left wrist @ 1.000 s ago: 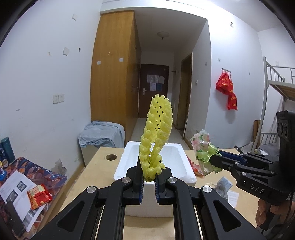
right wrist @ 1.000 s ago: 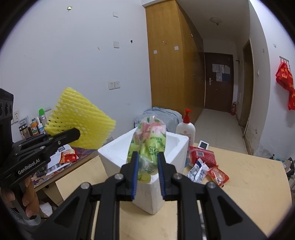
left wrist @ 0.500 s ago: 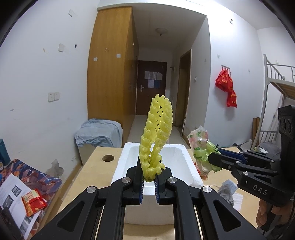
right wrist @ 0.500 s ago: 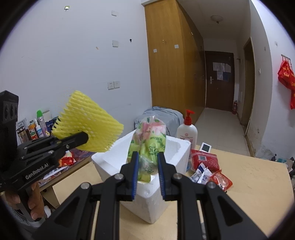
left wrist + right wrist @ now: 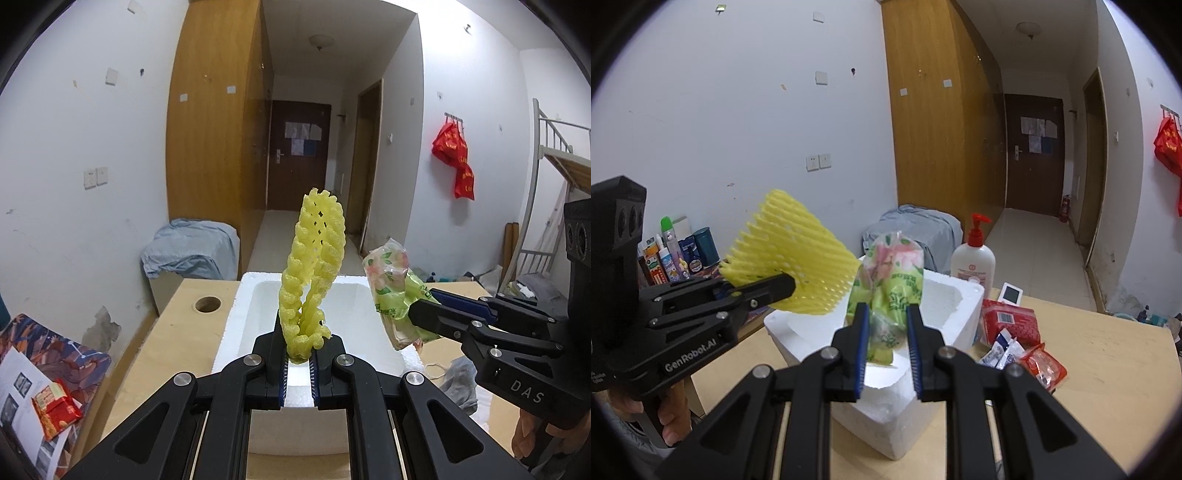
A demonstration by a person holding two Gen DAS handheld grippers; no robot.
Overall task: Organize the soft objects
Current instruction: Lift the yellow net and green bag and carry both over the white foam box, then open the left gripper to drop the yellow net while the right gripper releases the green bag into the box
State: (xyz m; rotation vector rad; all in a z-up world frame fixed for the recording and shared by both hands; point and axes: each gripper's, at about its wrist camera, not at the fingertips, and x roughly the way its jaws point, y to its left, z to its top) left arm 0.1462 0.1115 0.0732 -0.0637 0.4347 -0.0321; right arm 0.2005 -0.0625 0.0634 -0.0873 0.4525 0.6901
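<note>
The left gripper [image 5: 299, 363] is clamped on the lower end of a yellow foam net [image 5: 312, 273], which is held upright above the open white foam box [image 5: 236, 325]. The pinched end of the net is largely hidden between the jaws, so the depth of the grip cannot be judged. The right gripper [image 5: 886, 334] is closed on a green and pink plastic packet [image 5: 892, 273], held over the box's near rim; the packet's lower end is masked by the fingers, and its print is too small to be read.

Only in the left wrist view are the round hole [image 5: 208, 304] in the wooden table [image 5: 177, 332] and a red snack pack [image 5: 55, 406] lying on papers at the far left shown. Only in the right wrist view are a white pump bottle [image 5: 973, 258] standing just behind the box, red packets [image 5: 1010, 325] and small sachets [image 5: 1003, 349] beside it, and a row of bottles [image 5: 676, 251] against the wall shown. The box floor is partly hidden by the net in one view and by the packet in the other.

Compared with half a second earlier, both grips are unchanged, but the two grippers are seen closer to the box, with the net and the packet brought nearer each other above its opening.
</note>
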